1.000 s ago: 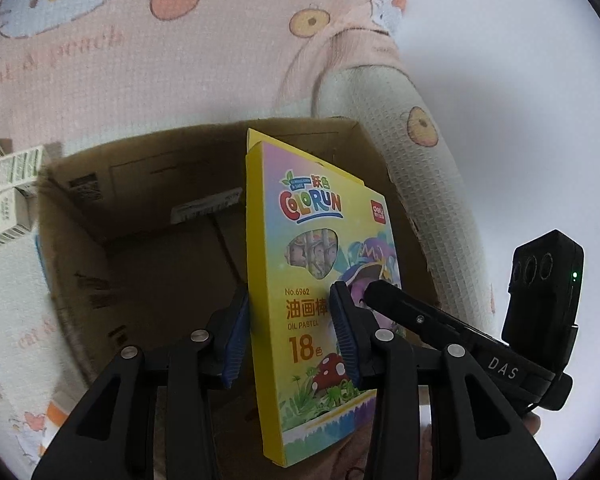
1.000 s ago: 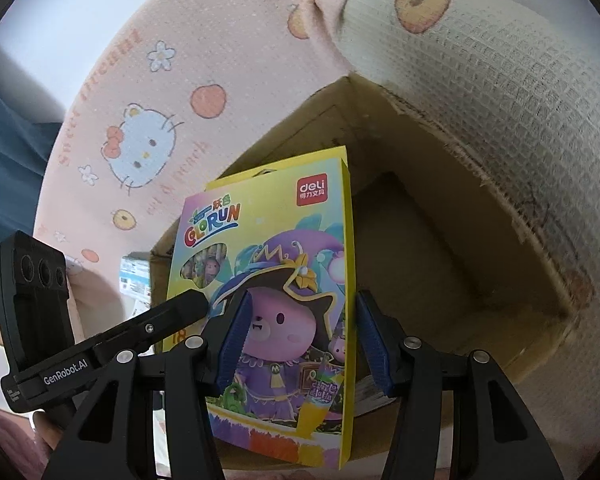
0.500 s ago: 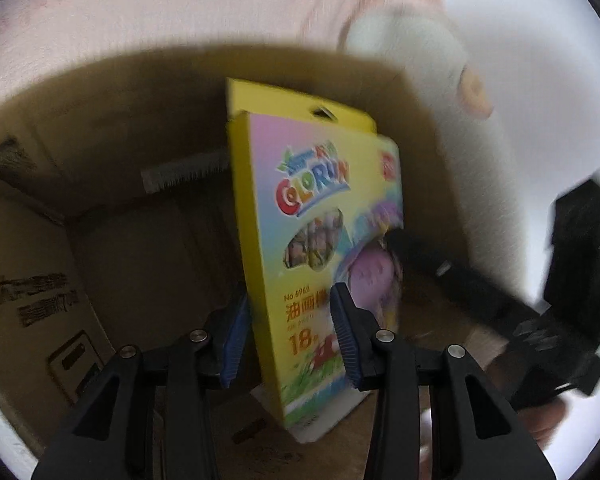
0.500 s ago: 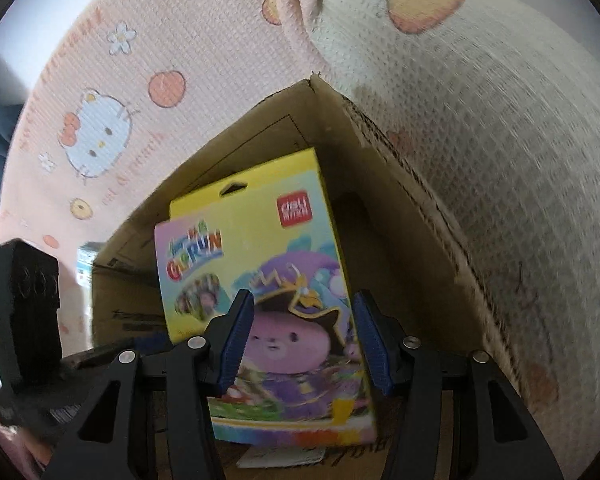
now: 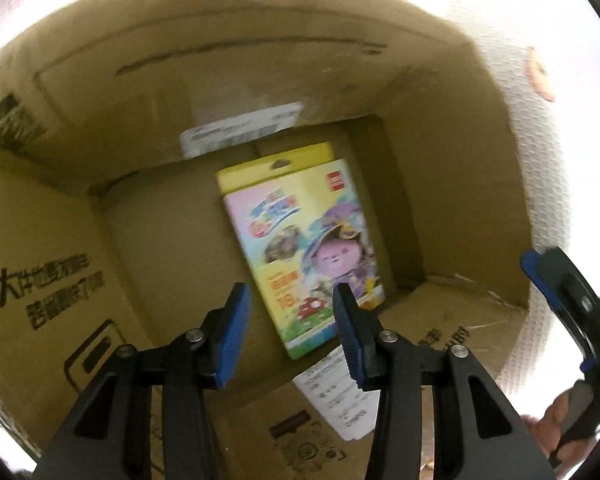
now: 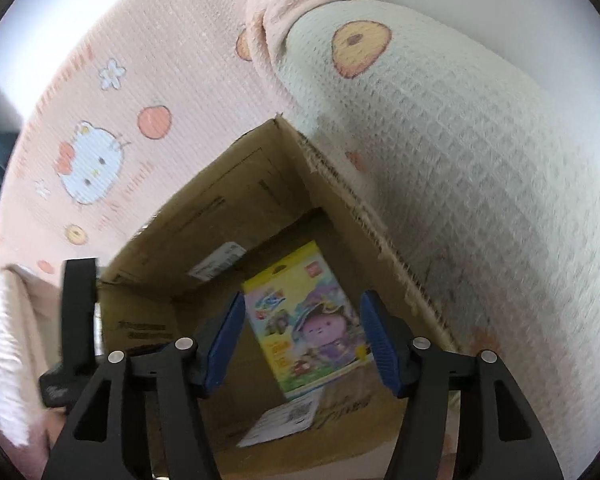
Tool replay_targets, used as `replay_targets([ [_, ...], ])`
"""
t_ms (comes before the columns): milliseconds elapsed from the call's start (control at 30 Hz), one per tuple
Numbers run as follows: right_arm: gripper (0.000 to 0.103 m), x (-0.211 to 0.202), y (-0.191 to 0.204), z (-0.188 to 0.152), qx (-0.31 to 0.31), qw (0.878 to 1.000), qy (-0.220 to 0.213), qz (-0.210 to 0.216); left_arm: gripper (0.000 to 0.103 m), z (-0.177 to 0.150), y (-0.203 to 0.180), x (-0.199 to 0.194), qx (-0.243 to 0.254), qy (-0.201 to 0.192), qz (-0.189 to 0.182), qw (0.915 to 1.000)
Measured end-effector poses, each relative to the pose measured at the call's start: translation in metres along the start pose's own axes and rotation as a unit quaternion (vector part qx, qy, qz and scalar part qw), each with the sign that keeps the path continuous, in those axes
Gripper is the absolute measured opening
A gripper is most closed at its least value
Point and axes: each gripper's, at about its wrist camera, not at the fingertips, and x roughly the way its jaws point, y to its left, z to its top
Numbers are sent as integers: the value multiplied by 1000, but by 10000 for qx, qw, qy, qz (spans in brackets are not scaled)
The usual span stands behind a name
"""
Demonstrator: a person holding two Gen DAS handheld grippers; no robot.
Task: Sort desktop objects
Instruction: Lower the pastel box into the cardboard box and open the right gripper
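Pastel box (image 5: 300, 248) lies flat on carton (image 5: 100, 208) floor, walls apart.

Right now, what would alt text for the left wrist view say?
A colourful pastel box lies flat on the floor of a cardboard box, released. The left gripper, jaws just opened, hovers above it; a white label lies nearby.

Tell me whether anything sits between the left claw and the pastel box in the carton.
Nothing visible does. The left claw hangs open above the oil pastel box, which lies face up on the floor of the cardboard carton, with only clear space between them.
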Motion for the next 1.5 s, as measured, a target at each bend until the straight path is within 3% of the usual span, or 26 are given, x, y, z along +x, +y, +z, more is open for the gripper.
replay_targets([
  [100,57,7,7,-3,88,9999,130,68,47,2,8,14,-176,407,-8,9990],
  [200,13,14,17,-9,-162,9984,247,-481,47,7,4,30,-240,707,35,9972],
  [267,13,17,30,-15,-546,9924,282,-1068,30,8,3,41,-285,785,206,9963],
  [300,13,18,32,-17,-624,9905,312,-1186,9,6,4,47,-285,826,380,9954],
  [333,13,20,33,-18,-613,9902,342,-1205,6,6,6,54,-316,889,552,9940],
  [467,13,27,28,-13,-511,9910,507,-1127,6,1,21,82,-837,1244,1096,9826],
  [600,13,23,27,-6,-495,9909,386,-1190,6,7,25,91,-1153,1324,1295,9759],
  [667,13,21,26,-3,-493,9905,356,-1231,6,11,32,101,-1402,1446,1119,9731],
  [767,13,23,24,2,-608,9825,380,-1717,6,10,40,115,-1745,1690,484,9688],
  [800,13,24,23,3,-680,9801,425,-1814,1,10,39,119,-1766,1767,388,9675],
  [867,13,28,21,8,-705,9824,514,-1653,1,10,40,121,-1890,1798,374,9646],
  [1000,13,26,19,7,-550,9922,702,-874,1,11,44,121,-2190,1832,285,9580],
  [1133,13,23,23,0,-583,9900,801,-1005,0,14,37,115,-2200,1650,-487,9602],
  [1300,13,21,22,-12,-527,9884,1024,-992,0,33,3,115,-1839,1604,-1430,9592],
  [1433,13,16,24,-15,-517,9857,1075,-1193,0,33,-4,89,-1677,1362,-1179,9692],
  [1500,13,13,27,-15,-567,9851,1075,-1218,11,29,-7,71,-1490,1170,-1083,9759],
])
